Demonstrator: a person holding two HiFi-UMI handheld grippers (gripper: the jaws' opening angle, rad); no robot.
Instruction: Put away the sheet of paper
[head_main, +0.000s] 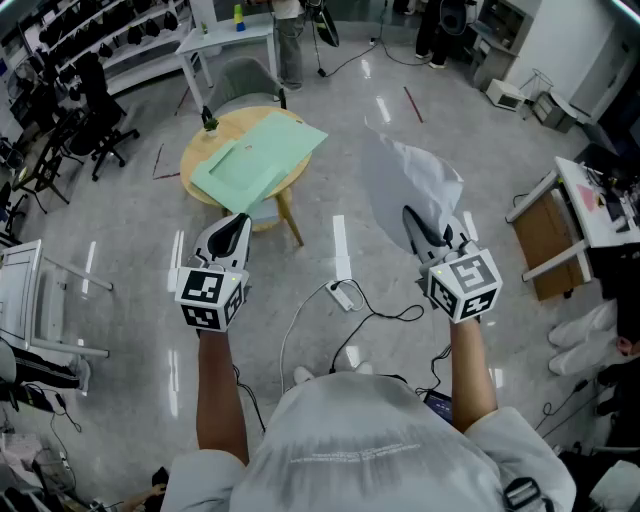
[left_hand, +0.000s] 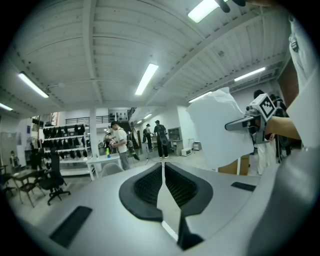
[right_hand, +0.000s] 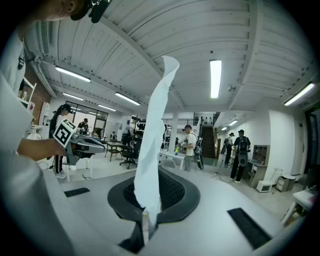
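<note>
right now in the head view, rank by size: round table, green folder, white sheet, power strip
round table
then green folder and white sheet, too alike to rank, the sheet being nearer the camera
power strip smallest

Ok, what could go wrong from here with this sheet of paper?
The right tool pinches the sheet of paper by one edge only; the rest stands bent and free, so it may crease or slip out. The left tool is shut and apart from it, giving no support. Cables and a power strip lie on the floor ahead, a possible trip hazard.
</note>
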